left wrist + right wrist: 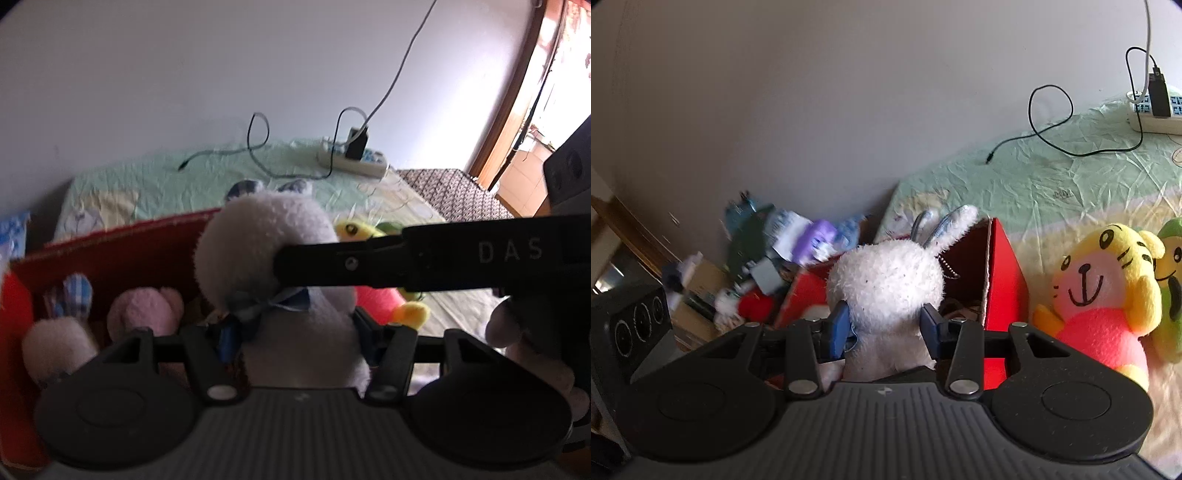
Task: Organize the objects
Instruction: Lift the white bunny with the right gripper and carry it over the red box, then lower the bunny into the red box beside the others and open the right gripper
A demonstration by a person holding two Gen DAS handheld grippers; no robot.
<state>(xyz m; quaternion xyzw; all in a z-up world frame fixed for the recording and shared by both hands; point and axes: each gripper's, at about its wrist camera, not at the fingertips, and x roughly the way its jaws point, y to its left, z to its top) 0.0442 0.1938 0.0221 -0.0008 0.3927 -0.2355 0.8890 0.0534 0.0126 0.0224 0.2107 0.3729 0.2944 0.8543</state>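
While both cameras look across a bed [1052,177] covered in a pale green crinkled sheet, a white plush rabbit [886,288] fills the middle of each view. Its fur is short and nubbly, its head round, and two long ears with grey-blue checked lining rise behind; a blue checked bow sits at its neck in the left wrist view, and a small bead chain hangs beside its head in the right one. The right hand-held gripper [884,328] is clamped on the rabbit just below the head, its blue pads pressing in from both sides. The left hand-held gripper [291,339] also closes around the toy's body under the bow. The rabbit hangs over the open red cardboard box [1001,273], where a pink plush [146,310] and another pale plush with checked ears [59,339] lie inside. Just beside the box on the sheet sit a yellow tiger plush [1108,288] in pink and a green plush [1171,291] touching it. A power strip [1156,114] with a black cable [1051,107] rests farther back.
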